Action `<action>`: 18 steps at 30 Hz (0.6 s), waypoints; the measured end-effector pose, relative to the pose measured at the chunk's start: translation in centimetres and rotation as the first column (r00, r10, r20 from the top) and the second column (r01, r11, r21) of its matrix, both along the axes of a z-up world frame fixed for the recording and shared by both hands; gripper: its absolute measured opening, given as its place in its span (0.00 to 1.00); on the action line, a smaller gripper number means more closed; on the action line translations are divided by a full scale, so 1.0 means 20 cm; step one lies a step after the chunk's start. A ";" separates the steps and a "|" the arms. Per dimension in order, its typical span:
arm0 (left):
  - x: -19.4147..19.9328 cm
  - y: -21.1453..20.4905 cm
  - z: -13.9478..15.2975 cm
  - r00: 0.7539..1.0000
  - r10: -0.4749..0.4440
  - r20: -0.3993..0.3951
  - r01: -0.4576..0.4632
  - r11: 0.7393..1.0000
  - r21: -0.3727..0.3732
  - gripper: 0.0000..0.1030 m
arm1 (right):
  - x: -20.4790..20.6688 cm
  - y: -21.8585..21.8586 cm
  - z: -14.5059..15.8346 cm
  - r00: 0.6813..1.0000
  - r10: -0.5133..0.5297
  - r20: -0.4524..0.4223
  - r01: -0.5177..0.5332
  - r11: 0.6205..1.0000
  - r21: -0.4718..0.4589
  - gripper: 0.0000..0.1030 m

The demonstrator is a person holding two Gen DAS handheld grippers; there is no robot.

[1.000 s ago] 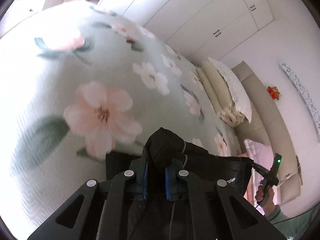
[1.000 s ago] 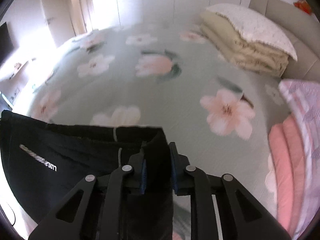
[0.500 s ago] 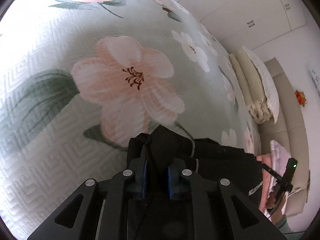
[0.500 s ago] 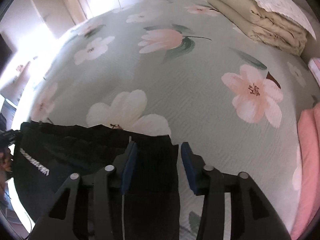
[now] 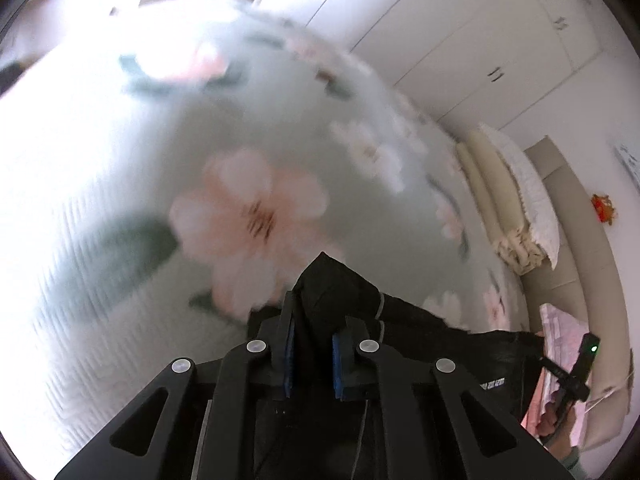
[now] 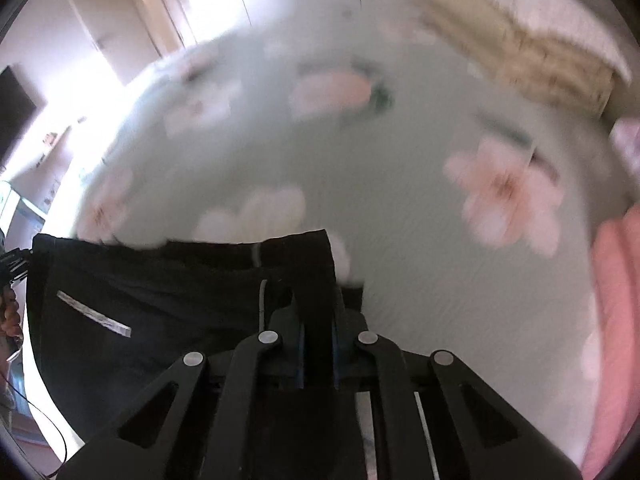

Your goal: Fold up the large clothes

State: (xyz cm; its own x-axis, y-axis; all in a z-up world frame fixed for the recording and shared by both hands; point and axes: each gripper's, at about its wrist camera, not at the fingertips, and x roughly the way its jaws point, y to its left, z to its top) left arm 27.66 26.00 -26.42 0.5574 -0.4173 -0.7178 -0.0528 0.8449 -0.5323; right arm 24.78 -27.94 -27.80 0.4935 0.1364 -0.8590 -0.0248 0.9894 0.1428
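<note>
Left gripper (image 5: 312, 344) and right gripper (image 6: 318, 344) are each clamped on a corner of the black garment (image 6: 168, 292), holding its edge taut above the bed (image 6: 400, 240), apparently for folding.

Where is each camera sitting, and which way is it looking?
Left wrist view: sits on the left gripper, looking down along its fingers over the flowered bed toward white wardrobes; the other hand shows at lower right.
Right wrist view: sits on the right gripper, looking across the bed toward stacked bedding.
Both views share the black garment, pinched at each end, and the bed.
</note>
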 end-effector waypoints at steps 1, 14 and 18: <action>0.03 -0.01 0.03 1.000 0.006 0.015 -0.006 1.000 0.023 0.14 | 0.02 0.00 0.06 1.000 0.000 0.028 0.001 1.000 -0.008 0.10; 0.15 -0.05 -0.51 0.987 0.029 -0.161 -0.015 0.996 0.087 0.19 | 0.31 0.27 -0.59 0.984 0.009 -0.180 -0.053 0.969 -0.240 0.12; 0.13 -0.05 -0.39 0.986 -0.041 -0.162 0.086 0.956 0.280 0.56 | 0.32 0.20 -0.58 0.978 -0.027 -0.206 -0.018 0.977 -0.212 0.38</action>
